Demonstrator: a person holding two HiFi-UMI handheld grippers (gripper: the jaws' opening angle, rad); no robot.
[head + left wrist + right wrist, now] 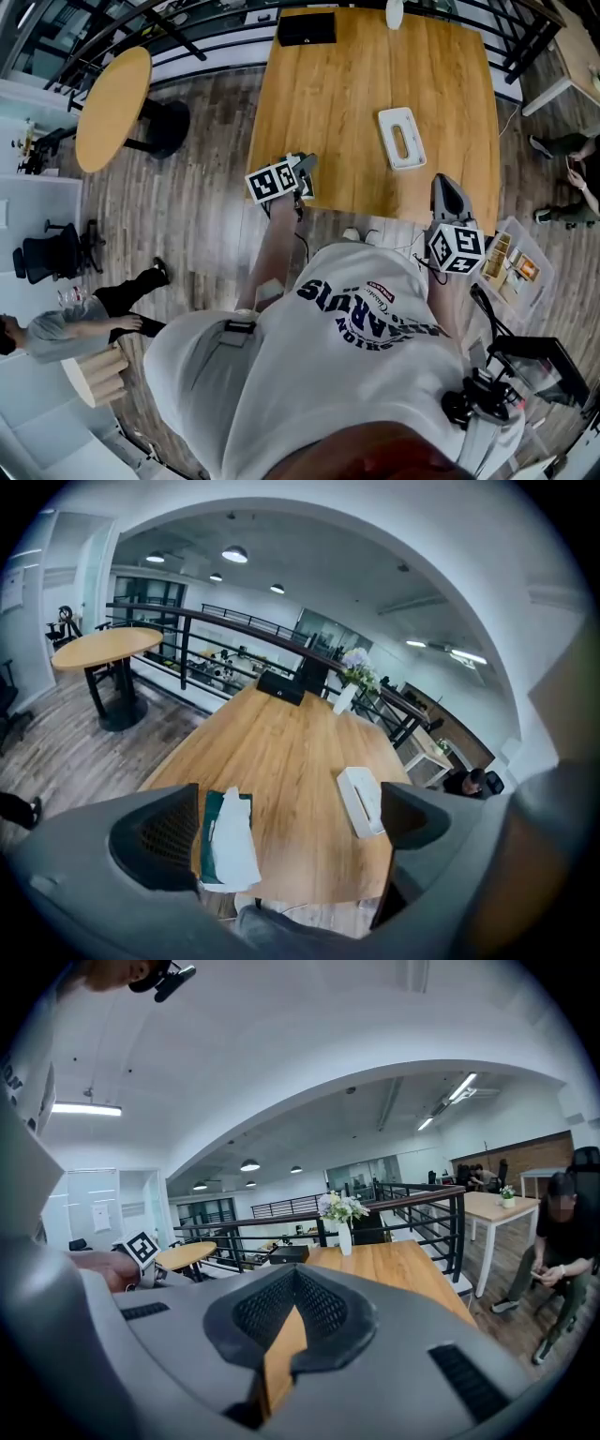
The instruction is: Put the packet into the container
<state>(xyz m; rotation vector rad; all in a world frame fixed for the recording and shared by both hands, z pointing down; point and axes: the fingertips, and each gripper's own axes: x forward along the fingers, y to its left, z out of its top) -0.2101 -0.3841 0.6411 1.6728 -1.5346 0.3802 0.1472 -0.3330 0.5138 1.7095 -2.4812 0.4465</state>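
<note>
Two grippers are held at the near edge of the wooden desk (281, 742); the left gripper (291, 808) has its jaws spread wide, with nothing between them but bare desk beyond; the green-and-white packet (228, 841) lies flat at the desk's near edge, just beside that gripper's left-hand jaw, and whether they touch cannot be told; the white container (352, 789) sits on the desk to the packet's right, apart from it; the right gripper (295, 1302) has its jaws closed to a thin slit, holding nothing.
</note>
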